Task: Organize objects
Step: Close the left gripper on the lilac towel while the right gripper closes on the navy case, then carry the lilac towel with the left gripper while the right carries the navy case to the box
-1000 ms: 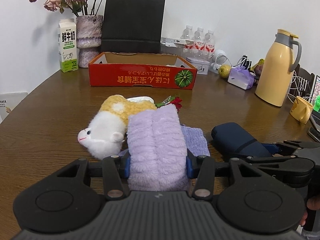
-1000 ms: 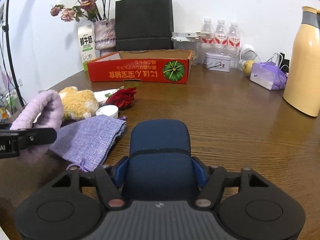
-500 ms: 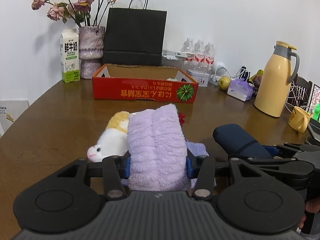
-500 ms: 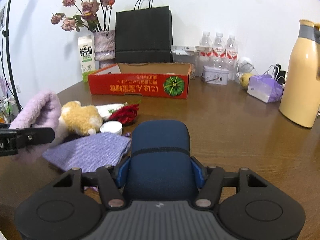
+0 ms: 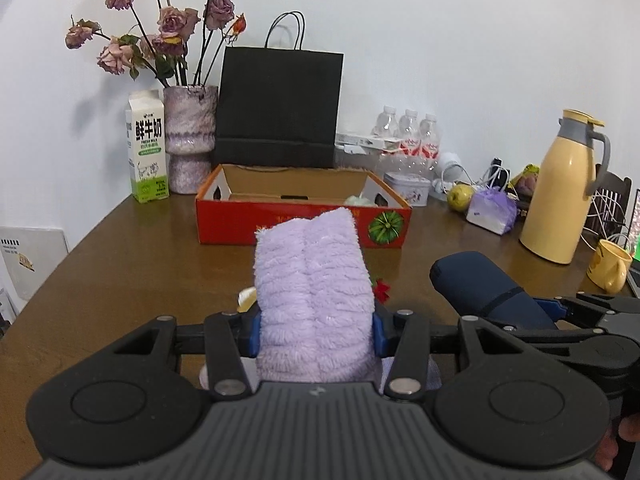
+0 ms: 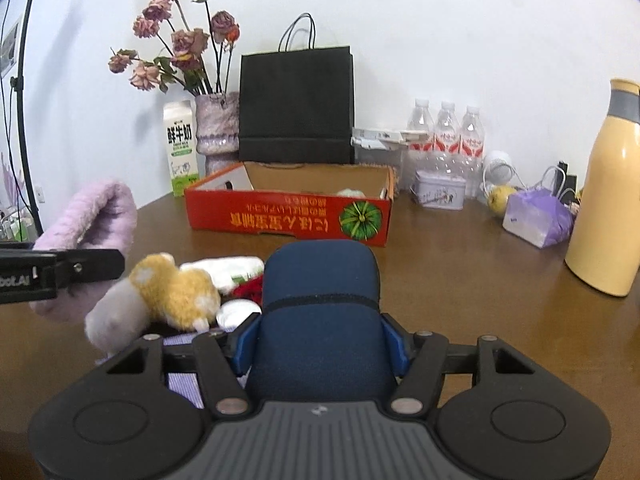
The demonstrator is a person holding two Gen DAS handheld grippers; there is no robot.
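My left gripper (image 5: 316, 330) is shut on a fluffy lilac slipper (image 5: 312, 280), held above the brown table (image 5: 140, 272); the slipper (image 6: 96, 220) shows again at the left of the right wrist view. A navy blue pouch (image 6: 320, 312) is clamped in my right gripper (image 6: 320, 346), also lifted; the pouch (image 5: 480, 284) appears at the right in the left wrist view. Ahead stands an open red cardboard box (image 5: 304, 216) with a pale object inside. On the table below lie a yellow-and-white plush toy (image 6: 168, 296), a red flower (image 6: 248, 288), a small white jar (image 6: 236, 314) and a purple cloth bag (image 6: 180, 380).
Behind the box are a black paper bag (image 5: 278, 108), a vase of dried roses (image 5: 188, 140) and a milk carton (image 5: 146, 152). Water bottles (image 5: 408, 140), a tin (image 5: 408, 194), a yellow thermos (image 5: 560, 188) and a yellow mug (image 5: 610, 266) crowd the right side.
Both grippers have risen with the slipper and the pouch, and the view has tipped up; the plush toy and cloth bag have dropped low behind the slipper.
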